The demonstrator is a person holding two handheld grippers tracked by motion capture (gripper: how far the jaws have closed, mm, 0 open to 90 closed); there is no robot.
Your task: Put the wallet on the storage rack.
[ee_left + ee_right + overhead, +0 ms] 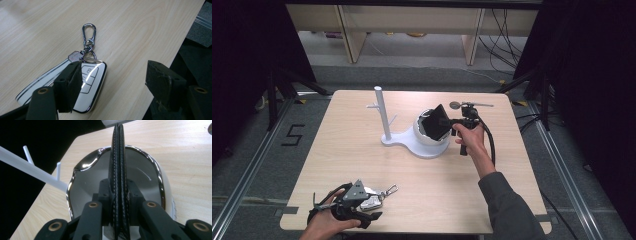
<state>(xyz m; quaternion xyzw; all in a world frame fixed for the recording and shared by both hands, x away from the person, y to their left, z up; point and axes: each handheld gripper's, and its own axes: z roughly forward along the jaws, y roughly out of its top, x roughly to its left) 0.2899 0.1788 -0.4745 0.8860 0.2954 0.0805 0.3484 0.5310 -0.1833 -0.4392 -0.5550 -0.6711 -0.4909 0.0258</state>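
Note:
My right gripper (449, 122) is shut on a black leather wallet (435, 121), which it holds on edge over a white bowl with a chrome rim (426, 141). In the right gripper view the stitched edge of the wallet (118, 165) stands upright between the jaws of the right gripper (118, 193), above the bowl's rim (156, 168). Near the front left of the table, my left gripper (371, 210) is open beside a white car key fob (372, 199). In the left gripper view the key fob (91, 82) lies partly under one jaw, with its carabiner (89, 31) and a white strap (42, 78).
The bowl belongs to a white stand with a tall pole (382, 112) and short pegs. A small metal object with a round end (455, 105) lies behind the right gripper. The table's front edge (160, 50) runs close to the key fob.

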